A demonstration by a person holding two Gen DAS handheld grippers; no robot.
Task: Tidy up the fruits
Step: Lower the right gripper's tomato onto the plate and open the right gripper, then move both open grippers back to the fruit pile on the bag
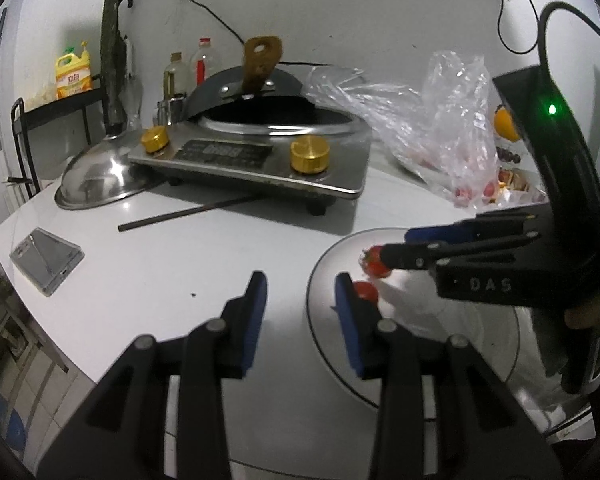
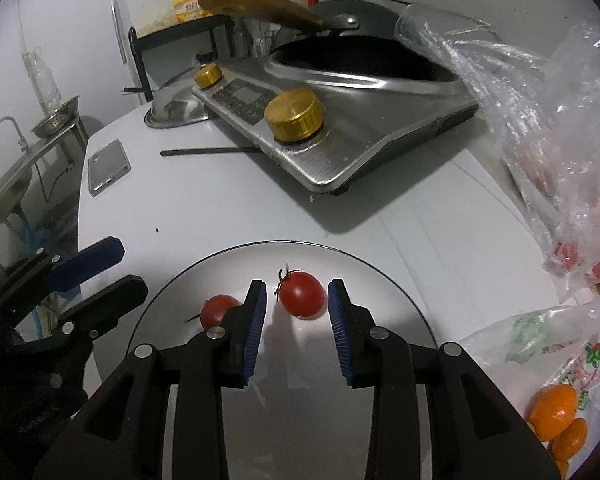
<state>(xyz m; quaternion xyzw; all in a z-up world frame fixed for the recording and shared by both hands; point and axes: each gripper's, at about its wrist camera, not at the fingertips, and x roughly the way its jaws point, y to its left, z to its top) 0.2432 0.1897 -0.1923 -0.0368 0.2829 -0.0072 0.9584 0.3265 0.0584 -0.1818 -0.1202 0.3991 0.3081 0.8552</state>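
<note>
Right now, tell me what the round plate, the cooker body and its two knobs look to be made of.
Plate: probably polished steel, going by its grey mirror-like sheen and thin dark rim.
Cooker body: brushed stainless steel, with fine grain and soft reflections.
Knobs: gold-coloured metal, perhaps brass or a plated finish, with ridged sides.

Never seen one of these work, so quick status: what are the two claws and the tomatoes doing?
Right gripper open around one tomato, pads clear. Left gripper open, empty. Second tomato on plate. Nothing blocking.
</note>
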